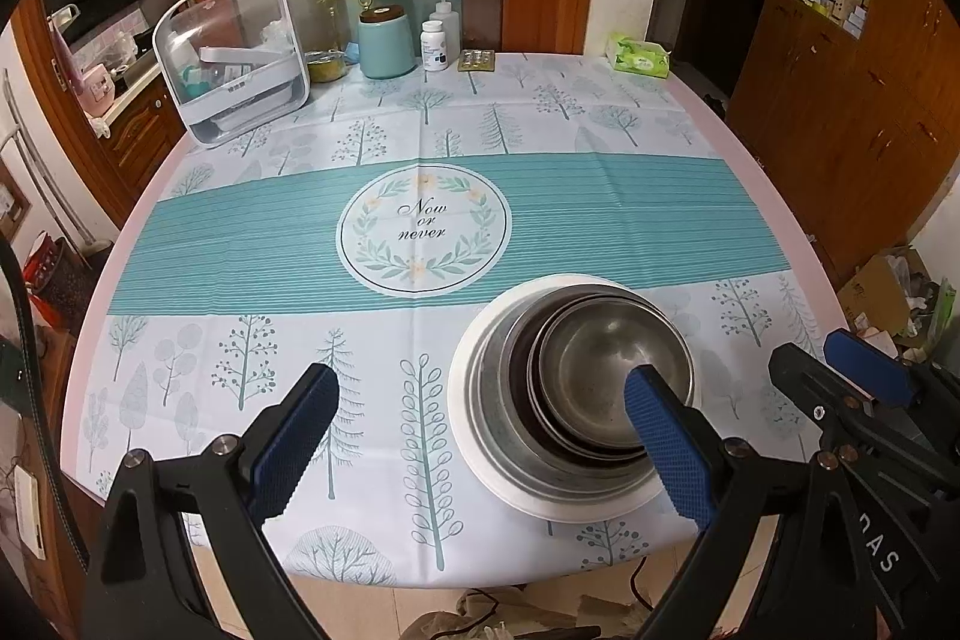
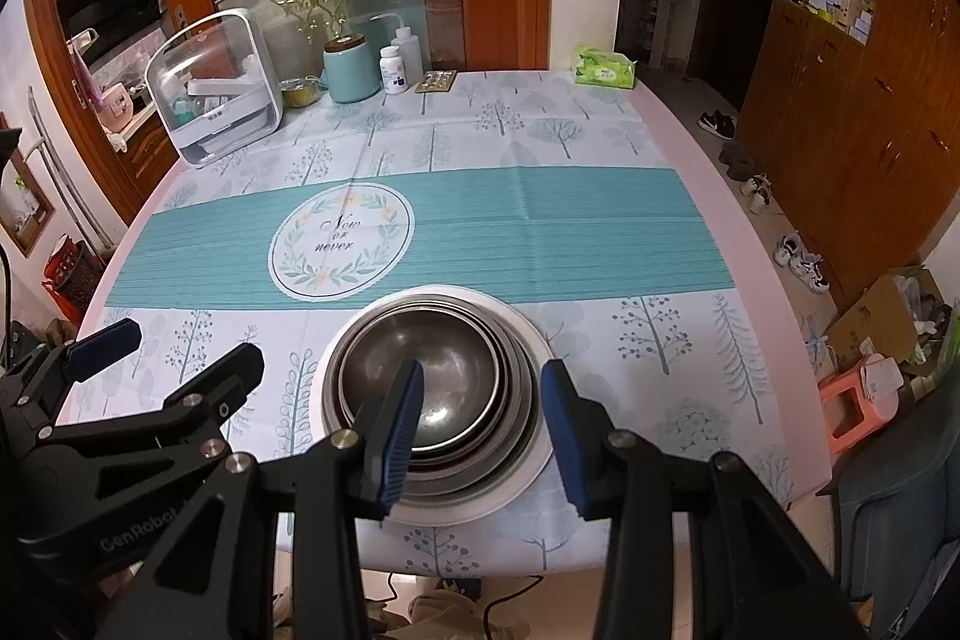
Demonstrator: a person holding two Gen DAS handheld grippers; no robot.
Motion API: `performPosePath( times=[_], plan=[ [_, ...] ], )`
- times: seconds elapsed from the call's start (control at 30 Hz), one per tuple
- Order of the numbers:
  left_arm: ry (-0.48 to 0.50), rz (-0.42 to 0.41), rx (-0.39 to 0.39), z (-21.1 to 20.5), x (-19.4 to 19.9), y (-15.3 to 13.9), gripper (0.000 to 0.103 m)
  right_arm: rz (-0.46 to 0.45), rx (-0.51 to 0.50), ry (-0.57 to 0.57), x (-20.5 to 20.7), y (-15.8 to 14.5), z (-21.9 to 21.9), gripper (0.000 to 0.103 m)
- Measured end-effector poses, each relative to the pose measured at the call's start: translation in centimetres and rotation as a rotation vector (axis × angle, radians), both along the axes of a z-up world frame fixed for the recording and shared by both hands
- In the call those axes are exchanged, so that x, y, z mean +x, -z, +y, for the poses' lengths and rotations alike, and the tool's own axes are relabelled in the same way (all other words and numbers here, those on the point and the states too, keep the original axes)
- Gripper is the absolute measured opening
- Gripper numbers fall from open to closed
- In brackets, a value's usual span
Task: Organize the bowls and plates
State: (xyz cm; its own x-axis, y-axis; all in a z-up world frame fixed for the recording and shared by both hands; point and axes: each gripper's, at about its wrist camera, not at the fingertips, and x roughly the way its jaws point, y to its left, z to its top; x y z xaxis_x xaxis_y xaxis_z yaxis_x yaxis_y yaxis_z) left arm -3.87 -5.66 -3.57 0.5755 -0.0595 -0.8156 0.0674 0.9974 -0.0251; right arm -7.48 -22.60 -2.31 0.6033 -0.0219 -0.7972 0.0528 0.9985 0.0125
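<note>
Steel bowls [image 2: 444,388] nested by size on white plate [image 2: 534,466], near table's front edge [image 2: 630,544]: compact stack, looks sorted. Left gripper [image 1: 480,436] spread wide, empty. Right gripper [image 2: 480,430] part-open over stack, grasping nothing.

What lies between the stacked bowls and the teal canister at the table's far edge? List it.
Only tablecloth: its "Now or never" wreath emblem lies between the stacked bowls and teal canister. Both wrist views show this.
</note>
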Motion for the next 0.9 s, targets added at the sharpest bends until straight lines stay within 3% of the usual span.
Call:
performPosePath(
  times=[0.9],
  plan=[
    [0.0, -0.004, 0.02, 0.82, -0.19, 0.28, 0.095, 0.001, -0.004, 0.007, 0.12, 0.36, 0.13, 0.041]
  ],
)
